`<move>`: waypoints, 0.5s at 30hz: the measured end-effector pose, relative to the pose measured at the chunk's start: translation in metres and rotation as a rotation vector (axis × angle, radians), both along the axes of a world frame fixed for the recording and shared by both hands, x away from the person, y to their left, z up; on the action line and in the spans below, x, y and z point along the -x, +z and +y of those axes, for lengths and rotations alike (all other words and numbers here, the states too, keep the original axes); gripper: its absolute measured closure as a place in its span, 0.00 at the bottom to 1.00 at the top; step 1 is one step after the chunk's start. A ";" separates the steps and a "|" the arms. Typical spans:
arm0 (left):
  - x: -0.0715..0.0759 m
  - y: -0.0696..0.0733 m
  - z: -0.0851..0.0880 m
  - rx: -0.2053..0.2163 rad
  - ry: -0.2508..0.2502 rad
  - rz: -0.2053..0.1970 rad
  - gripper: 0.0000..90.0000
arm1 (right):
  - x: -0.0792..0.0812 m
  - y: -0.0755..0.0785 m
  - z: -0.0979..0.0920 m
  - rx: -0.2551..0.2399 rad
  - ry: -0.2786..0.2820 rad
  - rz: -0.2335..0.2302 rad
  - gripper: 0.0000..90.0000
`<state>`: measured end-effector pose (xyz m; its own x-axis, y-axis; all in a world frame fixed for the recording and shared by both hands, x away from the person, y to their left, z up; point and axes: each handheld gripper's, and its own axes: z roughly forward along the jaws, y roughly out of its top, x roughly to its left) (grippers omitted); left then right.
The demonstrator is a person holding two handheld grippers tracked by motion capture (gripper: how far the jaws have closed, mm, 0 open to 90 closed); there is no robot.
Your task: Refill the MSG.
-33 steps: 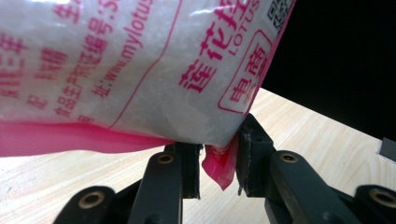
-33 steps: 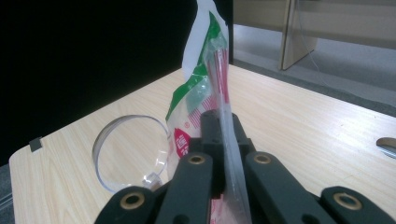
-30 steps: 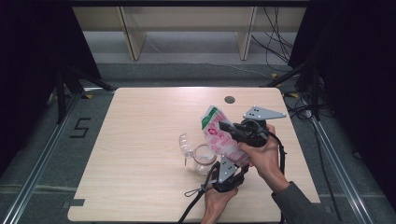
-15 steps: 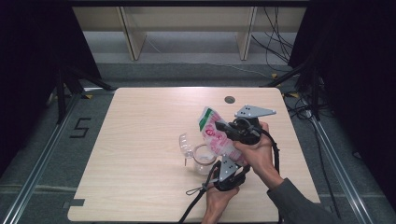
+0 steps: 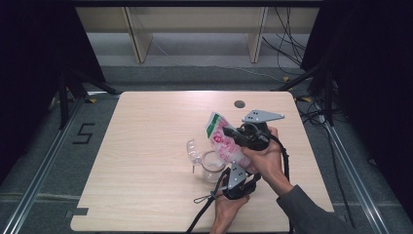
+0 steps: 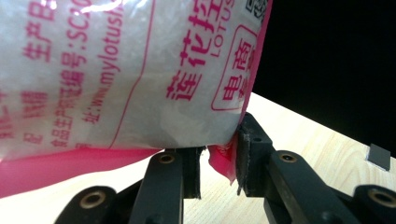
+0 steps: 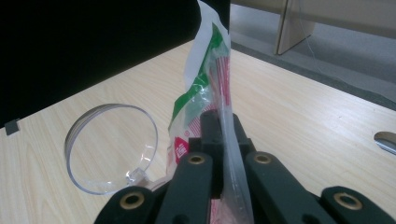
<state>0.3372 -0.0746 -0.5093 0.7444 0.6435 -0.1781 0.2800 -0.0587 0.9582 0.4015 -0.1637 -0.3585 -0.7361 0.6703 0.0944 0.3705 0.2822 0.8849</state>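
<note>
bag (image 5: 225, 141) now tipped lower over the jar (image 5: 213, 165) than a second ago | my right tool (image 5: 242, 138) pinches its top edge, jaws pressed together | my left tool (image 6: 219, 161) spread around its pink bottom corner | I judge pouring is near

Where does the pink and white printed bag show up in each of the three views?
High view: the bag sits right of centre, tilted over the clear jar.
Left gripper view: it fills the upper left, its pink bottom seam by the jaws.
Right gripper view: centre, edge-on, rising from the jaws.
Shared landmark: the light wooden table.
</note>
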 end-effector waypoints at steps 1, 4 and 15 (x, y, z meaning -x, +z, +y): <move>0.000 0.000 0.000 0.001 0.000 0.001 0.81 | 0.001 0.000 0.001 -0.004 -0.002 0.009 1.00; 0.001 0.000 -0.001 -0.001 0.004 0.004 0.81 | 0.000 0.000 0.001 -0.004 -0.001 0.007 1.00; 0.000 0.000 -0.001 0.017 -0.004 0.007 0.81 | -0.001 -0.001 0.003 0.005 0.010 -0.004 1.00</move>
<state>0.3370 -0.0756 -0.5092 0.7453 0.6378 -0.1944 0.2869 -0.0436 0.9570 0.4029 -0.1609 -0.3595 -0.7431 0.6634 0.0878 0.3640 0.2906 0.8849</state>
